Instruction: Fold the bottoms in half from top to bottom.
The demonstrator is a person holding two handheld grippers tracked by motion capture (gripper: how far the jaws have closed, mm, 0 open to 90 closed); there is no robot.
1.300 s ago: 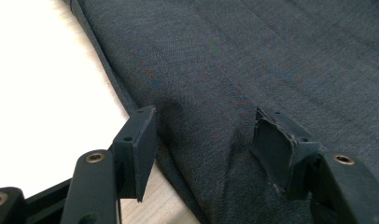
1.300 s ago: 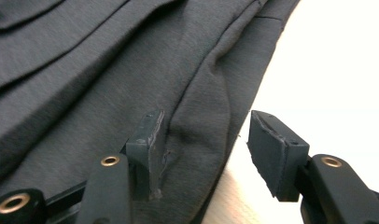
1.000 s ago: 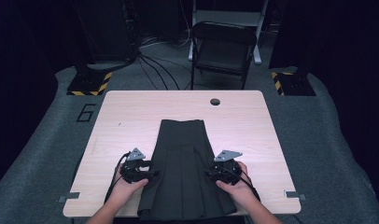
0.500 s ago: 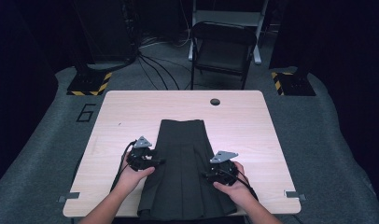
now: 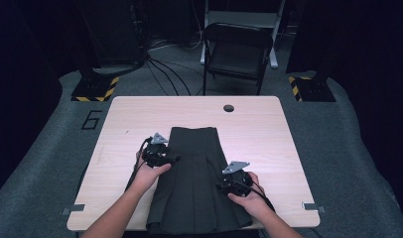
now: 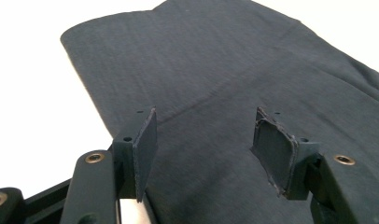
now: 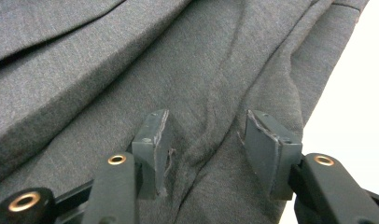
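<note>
A dark grey pleated skirt (image 5: pixel 194 178) lies flat on the light wooden table (image 5: pixel 254 124), waistband at the far end. My left gripper (image 5: pixel 173 159) hovers at the skirt's left edge near the waist, jaws open over the smooth cloth (image 6: pixel 215 60) with nothing between them (image 6: pixel 206 121). My right gripper (image 5: pixel 224 187) rests low on the skirt's right edge. Its jaws have just been closing (image 7: pixel 206 123). A raised wrinkle of cloth (image 7: pixel 131 70) stands between the pads, which are still apart from it.
A round cable hole (image 5: pixel 229 107) sits at the table's far edge. Behind the table stands a black folding chair (image 5: pixel 236 54), with cables and two yellow-striped bases (image 5: pixel 95 89) (image 5: pixel 308 87) on the grey floor.
My left gripper has moved away from the person along the skirt's left edge, toward the waistband. The right hand has stayed at the right edge.
</note>
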